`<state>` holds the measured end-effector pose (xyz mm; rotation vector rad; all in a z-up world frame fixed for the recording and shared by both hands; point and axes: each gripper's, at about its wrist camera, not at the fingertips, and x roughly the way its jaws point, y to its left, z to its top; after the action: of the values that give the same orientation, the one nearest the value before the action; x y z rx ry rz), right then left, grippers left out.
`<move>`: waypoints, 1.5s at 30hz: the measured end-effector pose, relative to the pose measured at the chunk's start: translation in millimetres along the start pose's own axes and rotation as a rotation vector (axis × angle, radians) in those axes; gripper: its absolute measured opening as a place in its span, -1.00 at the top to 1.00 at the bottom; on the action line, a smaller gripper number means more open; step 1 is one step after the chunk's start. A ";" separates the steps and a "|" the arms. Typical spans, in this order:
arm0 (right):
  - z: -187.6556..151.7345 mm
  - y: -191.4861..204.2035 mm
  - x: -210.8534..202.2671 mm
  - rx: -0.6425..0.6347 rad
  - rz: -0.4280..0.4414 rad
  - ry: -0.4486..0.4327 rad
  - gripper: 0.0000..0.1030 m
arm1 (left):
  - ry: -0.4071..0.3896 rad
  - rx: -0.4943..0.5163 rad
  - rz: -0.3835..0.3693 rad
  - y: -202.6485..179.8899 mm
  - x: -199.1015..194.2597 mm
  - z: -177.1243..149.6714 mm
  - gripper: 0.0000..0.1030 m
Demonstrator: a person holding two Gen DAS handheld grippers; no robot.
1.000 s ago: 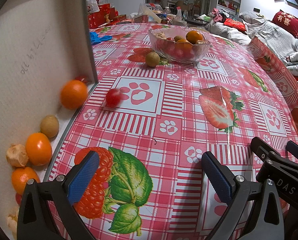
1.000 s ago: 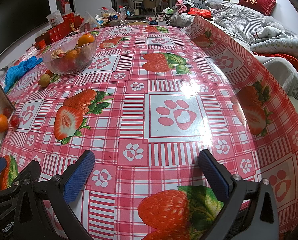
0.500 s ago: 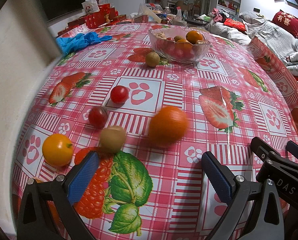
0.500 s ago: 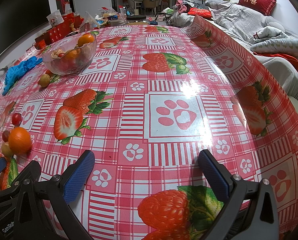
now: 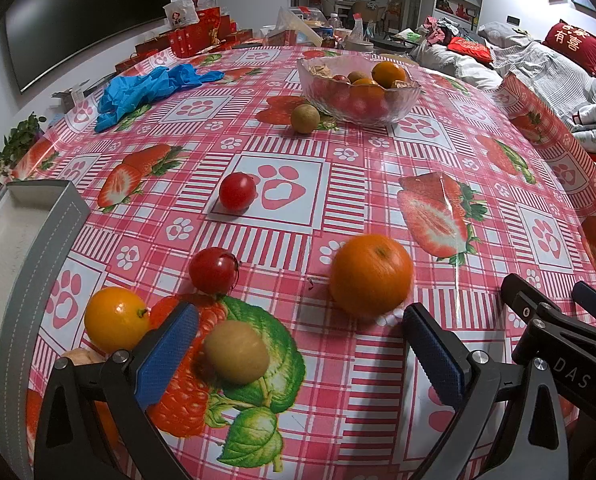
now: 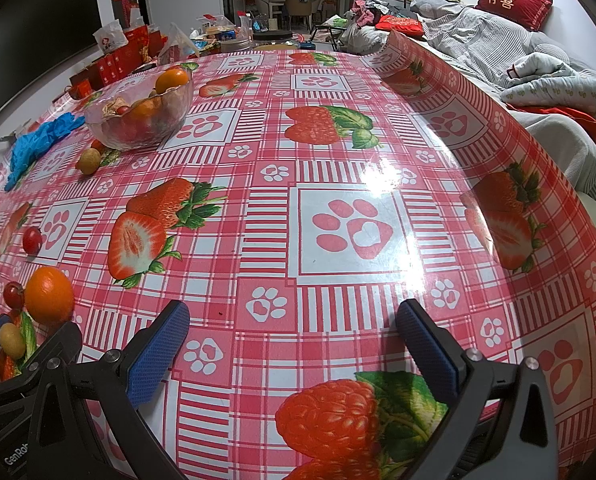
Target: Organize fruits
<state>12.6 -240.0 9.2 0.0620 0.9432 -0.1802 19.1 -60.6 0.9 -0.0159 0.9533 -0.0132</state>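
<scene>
Loose fruit lies on the strawberry tablecloth in the left wrist view: a big orange (image 5: 372, 274), a small orange (image 5: 116, 318), a brown kiwi-like fruit (image 5: 236, 351), two red tomatoes (image 5: 214, 270) (image 5: 237, 191) and a brown fruit (image 5: 305, 119) beside a glass bowl (image 5: 360, 90) of fruit. My left gripper (image 5: 298, 344) is open, with the brown fruit between its fingers. My right gripper (image 6: 296, 344) is open and empty over bare cloth. The big orange (image 6: 49, 295) and the bowl (image 6: 140, 114) also show in the right wrist view.
A grey-edged white tray (image 5: 26, 240) is at the left edge. Blue gloves (image 5: 146, 88) lie at the back left. Red boxes and clutter stand behind the table. The tablecloth curls up at the right edge (image 6: 498, 168), with a bed beyond.
The tilted tray that held the fruit has swung away to the left. The fruits have spilled and rolled onto the cloth toward my left gripper. Both grippers stayed put.
</scene>
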 end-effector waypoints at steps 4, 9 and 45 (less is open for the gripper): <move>-0.1 0.2 -0.2 0.000 0.000 0.000 -0.99 | 0.000 0.000 0.000 0.1 0.0 0.0 -0.99; 0.1 -0.3 0.2 0.000 0.000 0.000 -0.99 | 0.000 0.000 0.000 -0.1 -0.1 0.0 -0.99; 0.1 -0.2 0.1 0.000 0.000 0.000 -0.99 | -0.146 0.073 0.045 13.7 -67.3 -9.0 -0.98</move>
<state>12.7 -240.2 9.2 0.0621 0.9432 -0.1802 -27.2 -45.7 50.2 0.0711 0.8060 -0.0056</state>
